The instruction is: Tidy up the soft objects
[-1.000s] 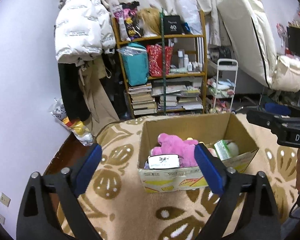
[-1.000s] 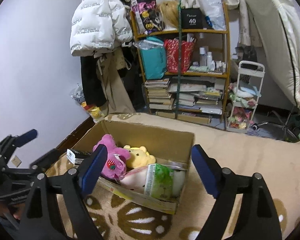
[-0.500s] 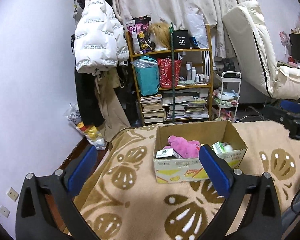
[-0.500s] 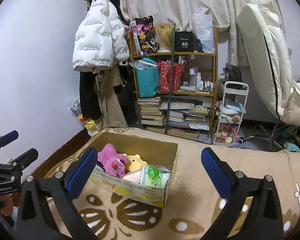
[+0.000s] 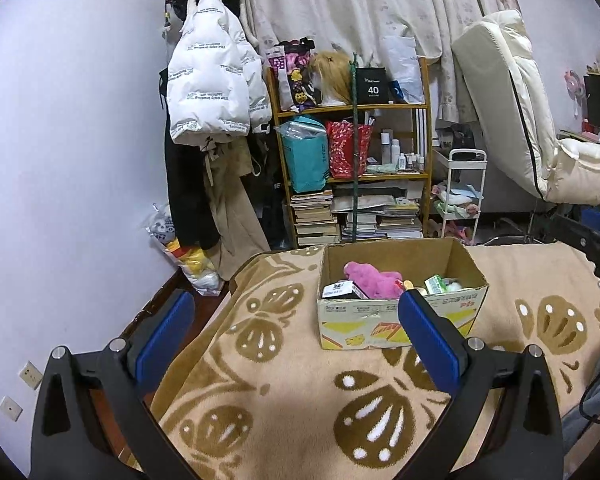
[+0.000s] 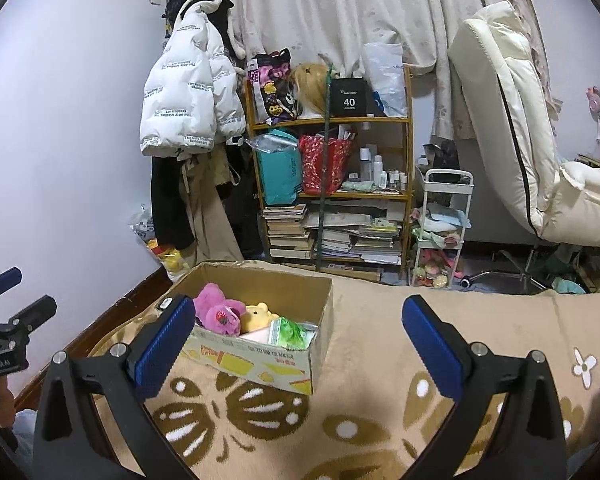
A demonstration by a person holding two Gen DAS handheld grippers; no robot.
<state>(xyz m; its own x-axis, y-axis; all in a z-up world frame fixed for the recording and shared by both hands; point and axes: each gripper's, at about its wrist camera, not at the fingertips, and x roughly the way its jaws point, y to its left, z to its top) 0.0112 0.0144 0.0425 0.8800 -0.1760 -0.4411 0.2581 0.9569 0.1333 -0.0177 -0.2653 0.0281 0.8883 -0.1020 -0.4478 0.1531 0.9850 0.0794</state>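
Observation:
An open cardboard box (image 5: 396,326) stands on a beige patterned blanket (image 5: 292,384). It holds a pink plush (image 5: 374,280), a white tagged item (image 5: 338,290) and a green-and-white packet (image 5: 438,283). In the right wrist view the box (image 6: 260,358) also shows the pink plush (image 6: 216,312), a yellow bear plush (image 6: 260,316) and the green packet (image 6: 290,332). My left gripper (image 5: 294,330) is open and empty, held back from the box. My right gripper (image 6: 296,332) is open and empty, also held back from it.
A wooden shelf (image 5: 352,176) with books and bags stands against the curtain behind the bed. Coats (image 5: 212,92) hang at the left wall, a white trolley (image 5: 460,196) and a cream chair (image 5: 540,148) are on the right. The left gripper shows at the right view's left edge (image 6: 4,332).
Both grippers have drawn back and up from the box, which now looks smaller and farther. Both stay open and empty. The box contents have not moved.

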